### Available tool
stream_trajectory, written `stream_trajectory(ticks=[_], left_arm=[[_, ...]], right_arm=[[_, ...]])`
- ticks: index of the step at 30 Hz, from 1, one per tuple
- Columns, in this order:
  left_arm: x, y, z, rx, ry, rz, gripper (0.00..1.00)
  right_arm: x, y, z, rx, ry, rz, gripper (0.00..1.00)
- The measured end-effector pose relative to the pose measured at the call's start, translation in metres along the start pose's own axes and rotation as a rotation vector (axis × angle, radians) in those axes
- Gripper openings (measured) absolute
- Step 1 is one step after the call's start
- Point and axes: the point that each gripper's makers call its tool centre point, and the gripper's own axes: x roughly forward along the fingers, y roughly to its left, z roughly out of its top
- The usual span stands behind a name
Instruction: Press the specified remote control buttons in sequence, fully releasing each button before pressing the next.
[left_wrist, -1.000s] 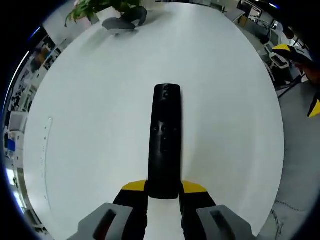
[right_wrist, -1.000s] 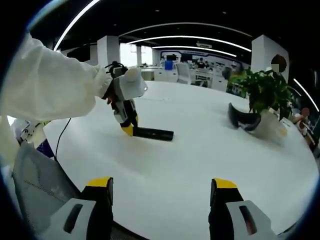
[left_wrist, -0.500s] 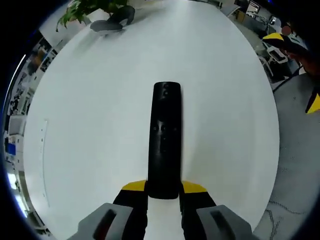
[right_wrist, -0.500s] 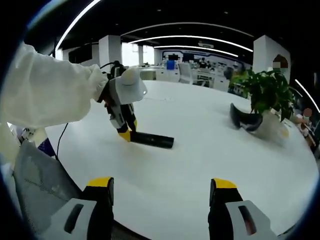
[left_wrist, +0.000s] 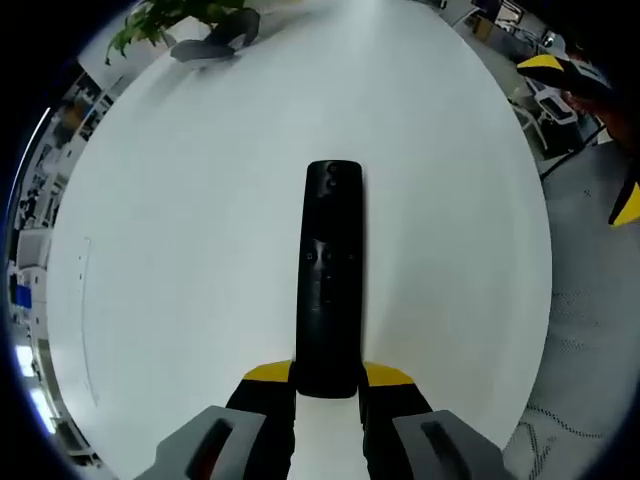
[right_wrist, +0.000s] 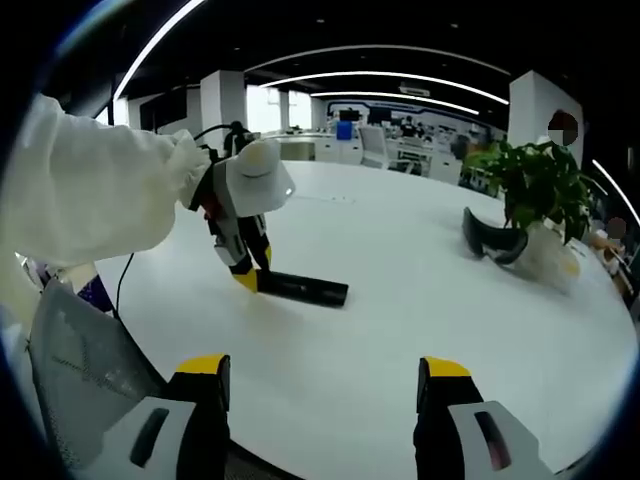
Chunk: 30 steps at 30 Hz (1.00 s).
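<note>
White worktop (left_wrist: 180, 250), plain and unpatterned. Black remote control (left_wrist: 330, 280), its buttons dark on dark. Left tongs (left_wrist: 328, 378): yellow tips on black jaws, grey body; seen from the right gripper view (right_wrist: 245, 277) with the same yellow tips. Right tongs (right_wrist: 322, 372): yellow tips, black jaws, grey housings. White sleeve (right_wrist: 90, 190). Green plant (right_wrist: 540, 180) in a white pot; dark grey curved object (right_wrist: 490, 238) beside it.

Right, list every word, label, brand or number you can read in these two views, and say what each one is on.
None can be read.
Remote control: buttons show as faint marks, with no legible label or brand.
White table: no print visible.
Left gripper and right gripper: yellow tips, no lettering visible.
Background office beyond the potted plant: any signs are too small and blurred to read.
</note>
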Motion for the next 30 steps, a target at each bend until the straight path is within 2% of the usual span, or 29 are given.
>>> stream_trajectory(ticks=[18,30], left_arm=[[-0.002,-0.021,-0.004,-0.009,-0.002,0.004,0.23],[-0.003,-0.040,-0.008,-0.003,-0.016,-0.001,0.23]], right_arm=[[-0.001,0.001,0.001,0.000,-0.003,0.004,0.73],[-0.002,0.004,0.000,0.003,0.000,0.017,0.67]])
